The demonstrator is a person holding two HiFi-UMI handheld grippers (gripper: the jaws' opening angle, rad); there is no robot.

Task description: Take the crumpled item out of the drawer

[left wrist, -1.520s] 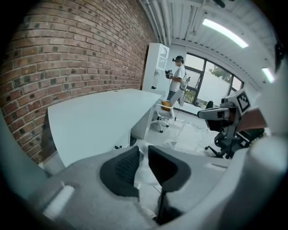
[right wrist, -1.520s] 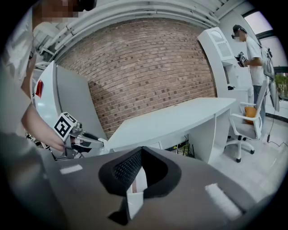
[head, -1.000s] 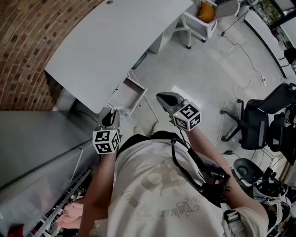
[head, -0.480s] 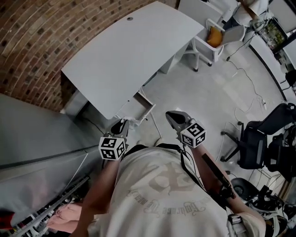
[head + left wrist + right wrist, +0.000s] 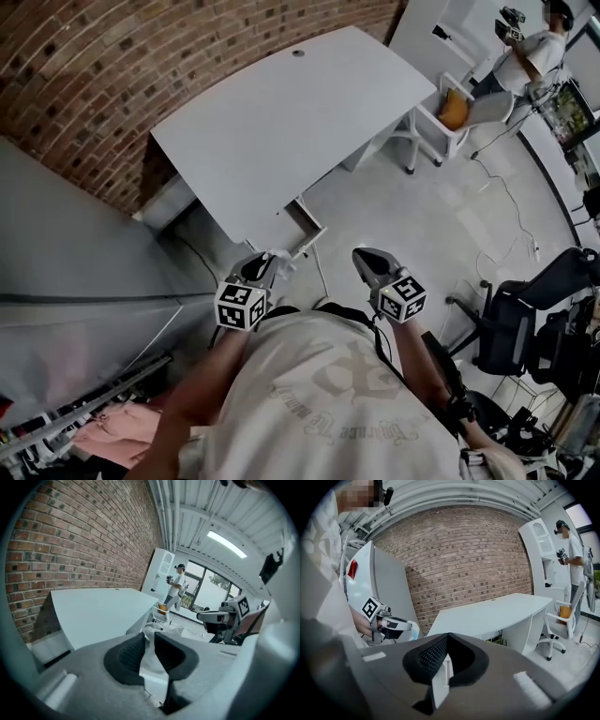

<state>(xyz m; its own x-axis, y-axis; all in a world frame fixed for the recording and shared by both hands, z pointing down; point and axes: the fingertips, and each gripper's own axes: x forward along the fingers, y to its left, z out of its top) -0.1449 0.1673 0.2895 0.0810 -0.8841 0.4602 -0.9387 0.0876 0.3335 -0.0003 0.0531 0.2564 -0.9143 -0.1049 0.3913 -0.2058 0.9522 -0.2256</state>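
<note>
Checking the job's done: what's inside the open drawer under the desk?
The drawer looks empty where visible; the desk covers the rest. The crumpled white item is between the fingers of the left gripper.

Smooth matt desk [image 5: 281,122], rough brick wall [image 5: 84,66]

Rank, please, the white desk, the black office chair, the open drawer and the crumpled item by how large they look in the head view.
1. white desk
2. black office chair
3. open drawer, partly under the desk
4. crumpled item in the left gripper, smallest though nearest the camera
</note>
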